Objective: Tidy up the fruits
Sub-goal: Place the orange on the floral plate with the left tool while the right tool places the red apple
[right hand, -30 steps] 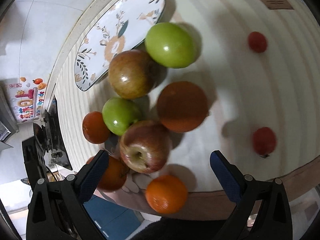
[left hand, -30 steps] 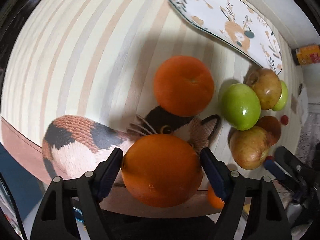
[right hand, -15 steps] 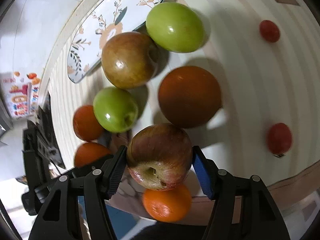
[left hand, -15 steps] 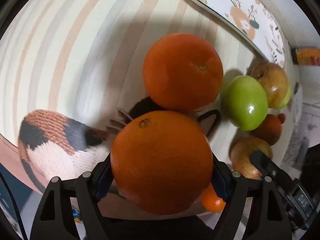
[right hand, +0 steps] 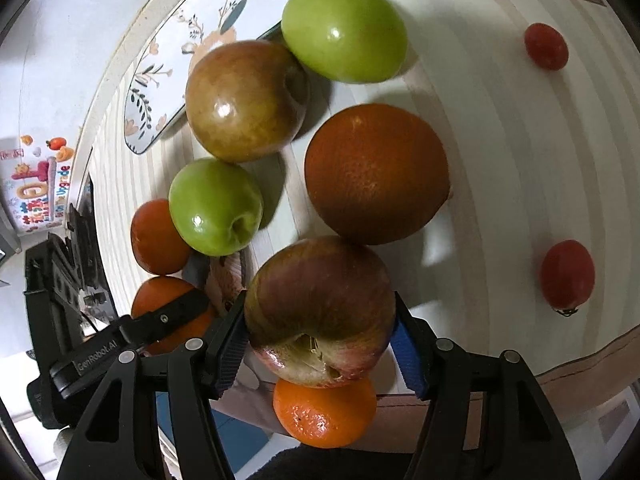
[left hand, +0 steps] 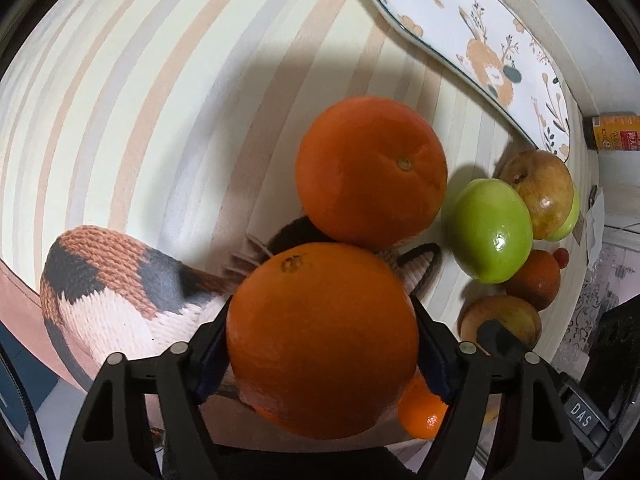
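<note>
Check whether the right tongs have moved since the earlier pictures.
Yes. The right tongs have come down toward the striped tablecloth and have just been closing; they now clamp the reddish apple.

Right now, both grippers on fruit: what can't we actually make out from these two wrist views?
- Left wrist view: the held orange hides the left gripper pads' contact and most of the small orange beneath.
- Left wrist view: the far green apple is nearly all hidden behind the brown apple.
- Right wrist view: the red apple covers the right gripper pads' contact.
- Both views: the plate is cut off by the frame edge.
</note>
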`<state>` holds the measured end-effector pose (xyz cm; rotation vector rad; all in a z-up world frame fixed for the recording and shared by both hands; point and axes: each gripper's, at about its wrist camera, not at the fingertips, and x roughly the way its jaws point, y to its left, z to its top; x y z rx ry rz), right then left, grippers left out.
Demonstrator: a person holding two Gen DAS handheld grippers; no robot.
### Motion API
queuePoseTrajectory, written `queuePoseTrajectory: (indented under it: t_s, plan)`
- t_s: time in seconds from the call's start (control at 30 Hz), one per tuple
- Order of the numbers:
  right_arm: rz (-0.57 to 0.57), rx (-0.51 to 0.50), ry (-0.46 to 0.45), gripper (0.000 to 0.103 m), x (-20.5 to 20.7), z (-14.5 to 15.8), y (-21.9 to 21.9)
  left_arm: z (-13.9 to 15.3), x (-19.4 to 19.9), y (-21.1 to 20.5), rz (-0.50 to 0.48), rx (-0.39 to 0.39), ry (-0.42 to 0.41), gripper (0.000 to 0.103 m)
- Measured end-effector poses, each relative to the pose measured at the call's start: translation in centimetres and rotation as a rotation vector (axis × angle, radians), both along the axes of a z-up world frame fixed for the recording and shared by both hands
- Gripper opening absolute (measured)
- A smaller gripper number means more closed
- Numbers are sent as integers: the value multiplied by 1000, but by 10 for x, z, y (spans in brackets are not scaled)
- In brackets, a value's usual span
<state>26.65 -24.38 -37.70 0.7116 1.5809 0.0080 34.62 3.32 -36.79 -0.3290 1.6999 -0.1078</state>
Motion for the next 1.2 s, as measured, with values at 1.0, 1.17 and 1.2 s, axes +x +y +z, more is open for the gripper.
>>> queuePoseTrajectory:
  t_s: [1.0,1.17,1.2]
  plan:
    - [256,-186,-200,66,199,77,-23,105,164,-93,-190,40,-221,75]
    - [369,-183,-121,66,236,38,-13,71,200,-99,-214,43,-130,75]
    - [387,-189,-113,66,240,34,-10,66,204,-100,-213,41,-116,75]
